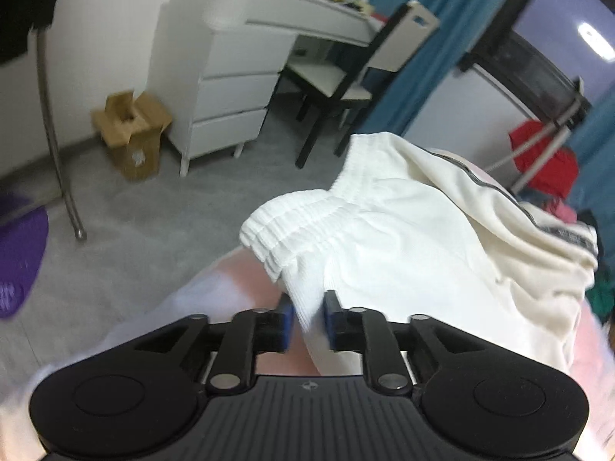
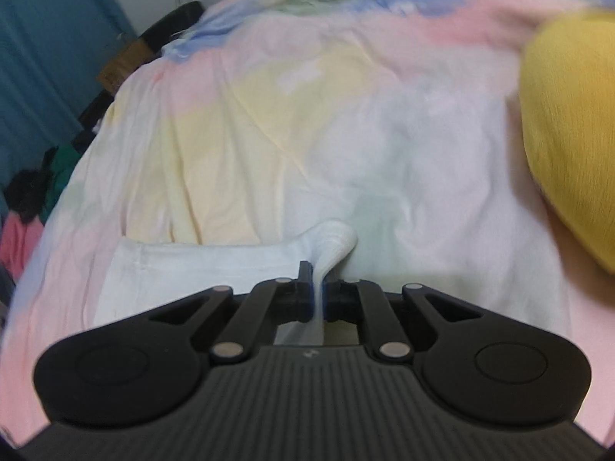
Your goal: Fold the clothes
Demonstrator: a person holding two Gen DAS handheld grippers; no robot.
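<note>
White shorts [image 1: 403, 238] with a gathered elastic waistband and a dark side stripe hang bunched in front of the left wrist camera. My left gripper [image 1: 309, 317] is shut on the waistband's lower fold. In the right wrist view my right gripper [image 2: 317, 288] is shut on a thin fold of the same white cloth [image 2: 200, 265], which lies flat to the left on the pastel bedsheet [image 2: 307, 115]. How far the shorts are lifted off the bed cannot be told.
A yellow garment [image 2: 572, 130] lies on the bed at the right. A pile of coloured clothes [image 1: 546, 161] sits beyond the shorts. A white desk with drawers [image 1: 230, 88], a chair [image 1: 346, 88], a cardboard box [image 1: 130, 134] and grey floor lie beyond the bed's edge.
</note>
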